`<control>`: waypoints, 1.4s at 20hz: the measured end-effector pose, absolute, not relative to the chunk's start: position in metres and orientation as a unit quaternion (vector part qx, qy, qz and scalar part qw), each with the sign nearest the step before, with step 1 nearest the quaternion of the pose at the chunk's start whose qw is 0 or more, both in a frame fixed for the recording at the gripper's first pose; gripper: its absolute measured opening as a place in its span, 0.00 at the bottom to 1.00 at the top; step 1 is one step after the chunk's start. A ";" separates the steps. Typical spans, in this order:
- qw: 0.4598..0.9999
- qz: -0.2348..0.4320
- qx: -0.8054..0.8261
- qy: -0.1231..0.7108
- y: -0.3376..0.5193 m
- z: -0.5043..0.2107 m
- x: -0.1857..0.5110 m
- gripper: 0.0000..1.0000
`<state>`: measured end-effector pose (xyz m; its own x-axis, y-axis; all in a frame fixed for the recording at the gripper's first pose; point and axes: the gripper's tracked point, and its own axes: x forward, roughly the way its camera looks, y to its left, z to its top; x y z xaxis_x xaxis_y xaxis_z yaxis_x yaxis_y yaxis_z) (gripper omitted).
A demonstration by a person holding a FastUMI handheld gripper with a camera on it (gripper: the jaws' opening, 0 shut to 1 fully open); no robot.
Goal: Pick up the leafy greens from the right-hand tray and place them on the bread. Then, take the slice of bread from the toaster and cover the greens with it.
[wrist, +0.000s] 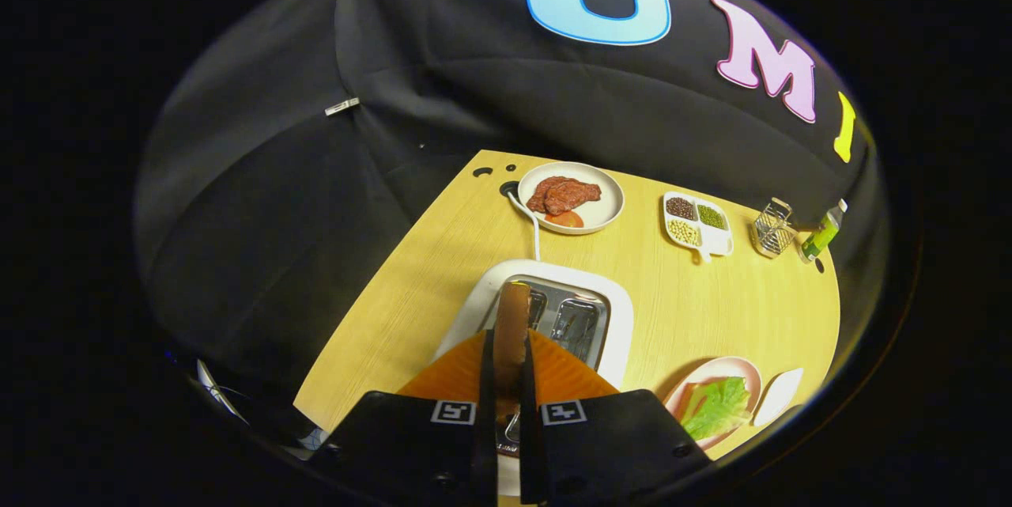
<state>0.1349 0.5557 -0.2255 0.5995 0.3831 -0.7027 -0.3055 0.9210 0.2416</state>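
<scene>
— Bread (512, 325), is it gripped?

— It is held edge-on between the two fingers of the gripper (506, 365); the jaws are clenched on it, one finger pressed to each flat face. It is kept upright, as it would stand in a slot, and it is seen directly above the toaster (553, 317), over the left slot. Whether its lower edge is clear of the slot cannot be told, since the fingers hide it.

— Why held that way?

— A thin slice is best pinched across its faces, so that it can be drawn straight up without being scraped on the slot walls. That is judged, not seen.

— How does it look?

— A brown crust edge is shown, darker at the top and tan lower down; the faces are hidden by the fingers. It appears stiff and is not seen to sag.

— And the greens (718, 406)?

— A crinkled green leaf is laid on a pink plate (739, 368), right of the toaster, with something reddish under it. The first step is therefore judged done, and the plate has been left near so the slice need only be carried a short way and turned flat.

— What else is on the table (395, 317)?

— Beyond the toaster a plate of meat (563, 194) is set, with a tray of beans (697, 224), a wire basket (772, 232) and a bottle (822, 232) further right, all well apart from the work.
</scene>
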 end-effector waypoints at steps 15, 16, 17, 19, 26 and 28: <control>0.912 0.216 0.138 0.320 0.494 -0.118 0.124 0.11; 0.913 0.217 0.149 0.312 0.484 -0.109 0.122 0.10; 0.914 0.216 0.157 0.305 0.473 -0.101 0.119 0.10; 0.918 0.214 0.162 0.291 0.444 -0.089 0.116 0.11; 0.938 0.153 0.133 0.282 0.308 -0.112 0.109 0.10; 0.940 0.127 0.120 0.293 0.271 -0.134 0.104 0.10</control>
